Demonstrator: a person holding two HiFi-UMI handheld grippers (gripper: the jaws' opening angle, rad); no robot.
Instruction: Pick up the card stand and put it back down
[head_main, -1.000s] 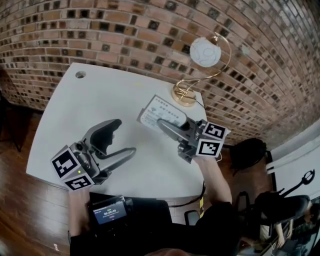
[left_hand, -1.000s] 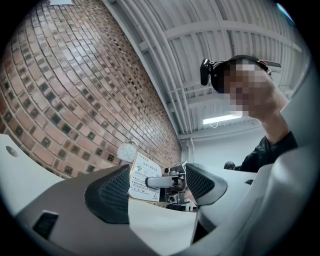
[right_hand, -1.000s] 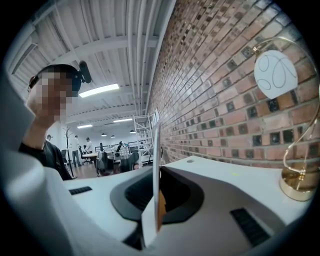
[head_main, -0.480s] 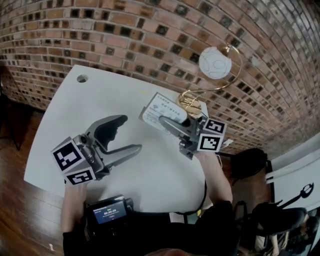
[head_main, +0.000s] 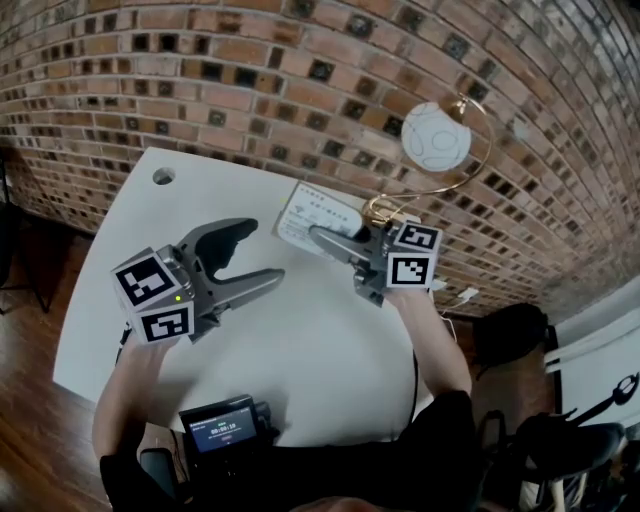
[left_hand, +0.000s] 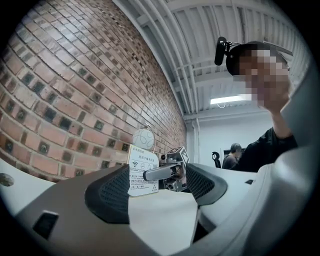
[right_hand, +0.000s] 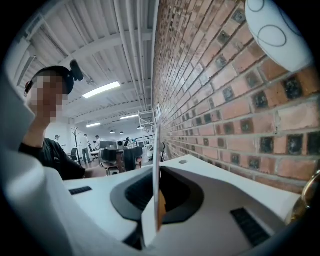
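Observation:
The card stand (head_main: 320, 214) is a white printed card, held upright near the table's far edge. My right gripper (head_main: 318, 234) is shut on it, and in the right gripper view the card (right_hand: 156, 165) shows edge-on, pinched between the jaws. In the left gripper view the printed face (left_hand: 142, 171) is visible, with the right gripper (left_hand: 150, 175) clamped on its side. Whether the stand's foot touches the table I cannot tell. To the left, my left gripper (head_main: 262, 252) hangs open and empty over the white table (head_main: 300, 340), its jaws pointing at the card.
A lamp with a white globe (head_main: 435, 137) on a gold arc and base (head_main: 386, 208) stands just behind the card, against the brick wall (head_main: 250, 90). The table has a round cable hole (head_main: 163, 176) at far left. A small screen device (head_main: 220, 430) sits at the near edge.
Both grippers have moved farther across the table toward the wall. The right one still holds the card stand, now closer to the lamp base. The left stays open.

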